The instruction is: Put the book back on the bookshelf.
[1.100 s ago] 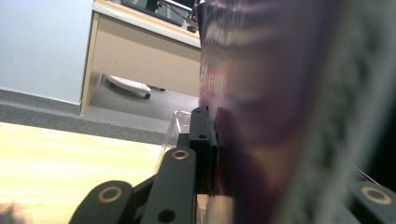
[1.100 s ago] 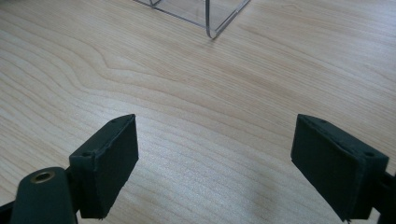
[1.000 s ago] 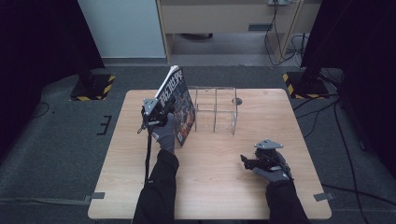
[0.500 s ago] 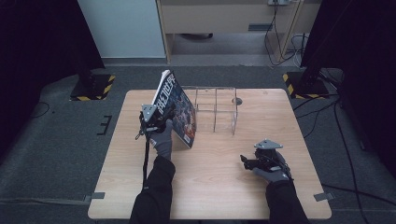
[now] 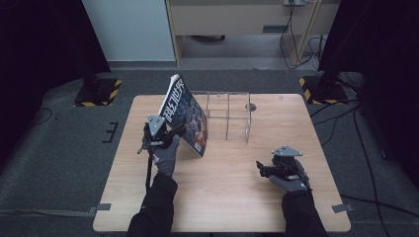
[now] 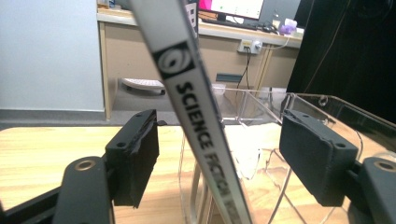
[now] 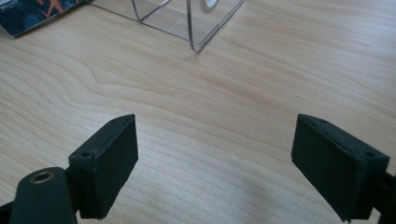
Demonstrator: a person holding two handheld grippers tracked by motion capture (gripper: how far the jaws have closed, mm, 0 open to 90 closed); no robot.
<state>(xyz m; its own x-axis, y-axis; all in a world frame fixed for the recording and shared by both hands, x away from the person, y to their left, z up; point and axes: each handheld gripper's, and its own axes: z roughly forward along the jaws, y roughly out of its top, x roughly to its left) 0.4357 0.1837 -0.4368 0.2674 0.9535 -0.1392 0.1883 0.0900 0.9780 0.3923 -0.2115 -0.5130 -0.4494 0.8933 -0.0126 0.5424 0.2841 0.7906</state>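
Out at the left, the left gripper (image 5: 174,132) has just been opening its jaws, and they stand released now with the magazine (image 5: 185,116) between them, its white spine (image 6: 196,100) running through the gap on a slant. In the left gripper view there is daylight on both sides: neither black pad presses the spine, the pad at the left of that view being a touch nearer to it than the one at the right. The magazine stands tilted on its lower edge, top corner leaning away from the person, its cover resting toward the clear acrylic rack (image 5: 228,116) just past the jaws; whether it actually touches the rack wall I cannot tell. Beyond the jaw tips the rack's thin upright dividers (image 6: 243,107) show close behind the spine, so room is tight there, while the wooden table (image 5: 227,197) is bare on the person's side of the jaws. Over to the right, the right gripper (image 5: 259,169) rests low near the table's near edge, well apart from rack and magazine, jaws spread wide with plain wood between the pads (image 7: 109,163). Ahead of those jaws lies an open run of tabletop up to the rack's near corner (image 7: 196,44).
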